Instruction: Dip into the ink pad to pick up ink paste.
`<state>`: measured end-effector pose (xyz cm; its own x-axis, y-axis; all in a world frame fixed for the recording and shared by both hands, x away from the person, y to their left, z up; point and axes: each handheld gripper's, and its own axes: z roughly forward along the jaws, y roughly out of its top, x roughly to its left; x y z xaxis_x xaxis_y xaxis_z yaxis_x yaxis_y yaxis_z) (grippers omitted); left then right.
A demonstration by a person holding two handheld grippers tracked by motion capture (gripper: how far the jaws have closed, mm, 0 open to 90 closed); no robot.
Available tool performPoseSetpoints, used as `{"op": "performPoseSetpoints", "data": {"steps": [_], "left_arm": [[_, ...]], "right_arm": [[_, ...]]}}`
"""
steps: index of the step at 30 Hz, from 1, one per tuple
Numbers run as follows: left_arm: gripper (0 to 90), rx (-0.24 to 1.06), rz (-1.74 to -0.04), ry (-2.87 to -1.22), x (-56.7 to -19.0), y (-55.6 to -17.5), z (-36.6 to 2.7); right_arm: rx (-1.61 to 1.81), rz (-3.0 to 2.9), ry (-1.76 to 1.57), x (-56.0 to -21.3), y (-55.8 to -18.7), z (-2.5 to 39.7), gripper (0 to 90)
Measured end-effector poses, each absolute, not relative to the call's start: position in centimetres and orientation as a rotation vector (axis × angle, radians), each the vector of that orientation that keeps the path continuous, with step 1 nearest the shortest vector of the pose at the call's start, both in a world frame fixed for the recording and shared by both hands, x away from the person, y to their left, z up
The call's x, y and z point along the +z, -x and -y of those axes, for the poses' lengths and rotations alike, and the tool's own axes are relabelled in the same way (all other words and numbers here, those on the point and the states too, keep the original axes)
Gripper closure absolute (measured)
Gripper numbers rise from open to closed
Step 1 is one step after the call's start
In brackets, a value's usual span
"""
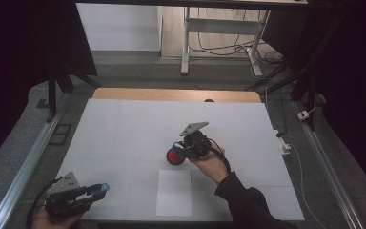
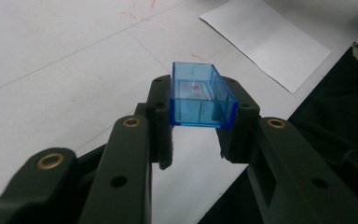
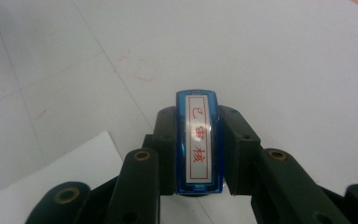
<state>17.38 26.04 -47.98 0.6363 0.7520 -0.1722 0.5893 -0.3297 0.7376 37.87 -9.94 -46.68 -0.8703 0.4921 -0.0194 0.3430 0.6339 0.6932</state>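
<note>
Left tongs [image 2: 200,135] level gripping blue cap [image 2: 202,95], right tongs [image 3: 198,154] clamping stamp [image 3: 199,142]

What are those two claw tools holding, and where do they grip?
The left gripper clamps a clear blue plastic cap by its two long sides. The right gripper clamps a blue stamp by its narrow sides, label facing up.

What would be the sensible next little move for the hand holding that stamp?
Probably carry the stamp toward the white paper sheet and press it there. The right gripper grips it above bare table, its blue cap is already off, held in the left gripper.
</note>
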Motion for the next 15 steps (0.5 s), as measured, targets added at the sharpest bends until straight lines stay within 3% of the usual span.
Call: {"op": "performPoseSetpoints", "data": {"steps": [15], "left_arm": [[68.1,0.248,-1.041,-2.048,-48.0,-17.4,-26.0]], "right_arm": [[0.995,-2.662,-0.679,-47.9,-38.8,9.1,70.3]]}}
